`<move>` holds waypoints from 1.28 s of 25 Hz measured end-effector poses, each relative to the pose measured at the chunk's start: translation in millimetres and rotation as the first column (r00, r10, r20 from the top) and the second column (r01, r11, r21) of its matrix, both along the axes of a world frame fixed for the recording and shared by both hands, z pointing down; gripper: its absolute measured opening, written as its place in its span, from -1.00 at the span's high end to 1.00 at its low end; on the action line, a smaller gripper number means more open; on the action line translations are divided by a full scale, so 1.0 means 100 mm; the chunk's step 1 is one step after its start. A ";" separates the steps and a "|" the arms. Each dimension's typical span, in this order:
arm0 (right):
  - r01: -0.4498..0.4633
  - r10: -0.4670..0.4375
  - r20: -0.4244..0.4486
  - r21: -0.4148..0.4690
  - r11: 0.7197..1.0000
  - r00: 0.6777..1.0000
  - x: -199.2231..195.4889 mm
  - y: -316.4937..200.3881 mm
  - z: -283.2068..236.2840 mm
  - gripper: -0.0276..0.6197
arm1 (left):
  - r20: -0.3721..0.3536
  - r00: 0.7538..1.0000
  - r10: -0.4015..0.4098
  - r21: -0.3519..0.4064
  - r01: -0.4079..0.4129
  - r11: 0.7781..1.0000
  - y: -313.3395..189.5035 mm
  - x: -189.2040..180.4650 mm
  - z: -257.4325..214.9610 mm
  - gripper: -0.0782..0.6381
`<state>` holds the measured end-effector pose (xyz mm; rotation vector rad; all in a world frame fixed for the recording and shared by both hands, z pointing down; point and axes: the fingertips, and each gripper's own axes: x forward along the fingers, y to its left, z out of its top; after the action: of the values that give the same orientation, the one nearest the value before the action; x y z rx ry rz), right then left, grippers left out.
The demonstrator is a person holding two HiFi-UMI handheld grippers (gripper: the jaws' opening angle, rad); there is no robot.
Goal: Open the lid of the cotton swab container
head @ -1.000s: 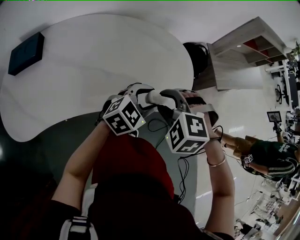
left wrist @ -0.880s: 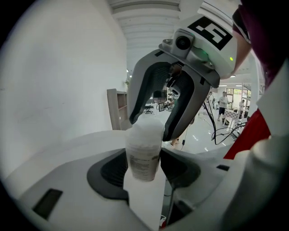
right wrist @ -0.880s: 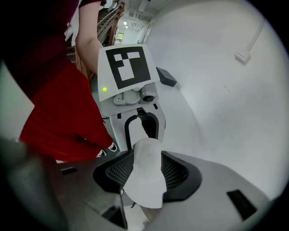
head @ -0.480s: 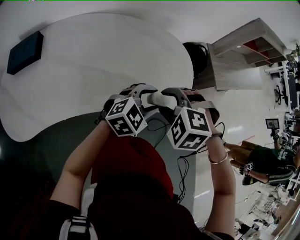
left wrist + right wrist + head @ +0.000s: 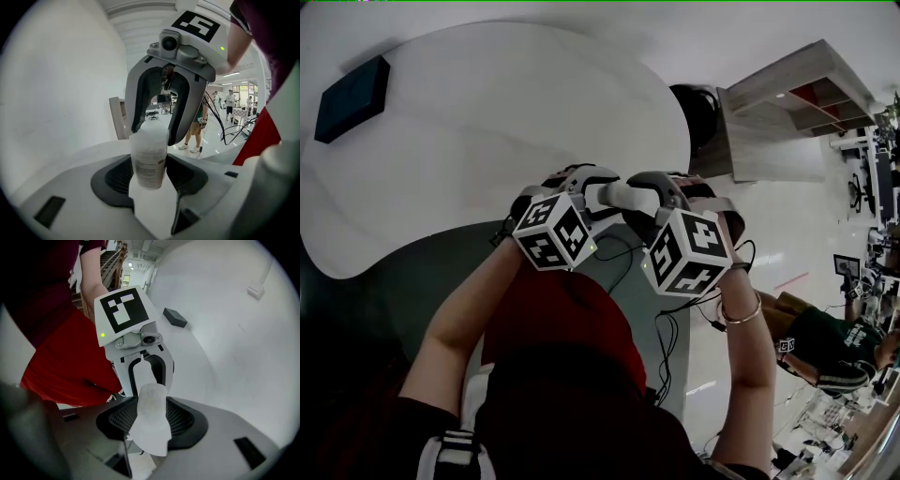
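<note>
The cotton swab container (image 5: 149, 159) is a small clear tub with a printed label, packed with white swabs. It is held in the air, with my left gripper (image 5: 149, 176) shut on its lower body. My right gripper (image 5: 154, 135) faces it from the other side. Its jaws stand wide on either side of the tub's lid end, and I see no pad pressing on it. In the right gripper view the tub (image 5: 151, 413) shows as a pale blurred shape between my right gripper's (image 5: 150, 427) pads. In the head view both marker cubes (image 5: 551, 232) are close together over the person's lap.
A white curved table (image 5: 487, 112) lies ahead, with a dark flat block (image 5: 352, 97) near its far left edge. A wooden shelf unit (image 5: 787, 103) stands at the right. Cables hang below the grippers. Another person (image 5: 825, 347) is on the floor space to the right.
In the head view the right gripper's cube has drifted a little right and down. The left cube has hardly moved, and the two grippers stay tip to tip.
</note>
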<state>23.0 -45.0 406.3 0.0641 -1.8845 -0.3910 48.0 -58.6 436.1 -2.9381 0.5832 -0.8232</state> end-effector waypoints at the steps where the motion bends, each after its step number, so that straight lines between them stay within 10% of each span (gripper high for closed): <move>1: -0.001 0.001 0.004 -0.004 1.000 1.000 0.00 0.00 -0.01 0.32 | -0.003 1.000 0.001 0.001 -0.001 1.000 0.00 0.00 -0.01 0.11; 32: -0.017 0.031 0.090 -0.153 0.988 0.995 0.00 0.04 -0.09 0.32 | 0.029 0.999 0.042 0.062 -0.043 0.997 0.06 -0.03 -0.02 0.12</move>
<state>23.4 -41.2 397.7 0.0023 -1.9967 -0.2295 45.4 -52.4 434.2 -2.8669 0.5328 -0.8244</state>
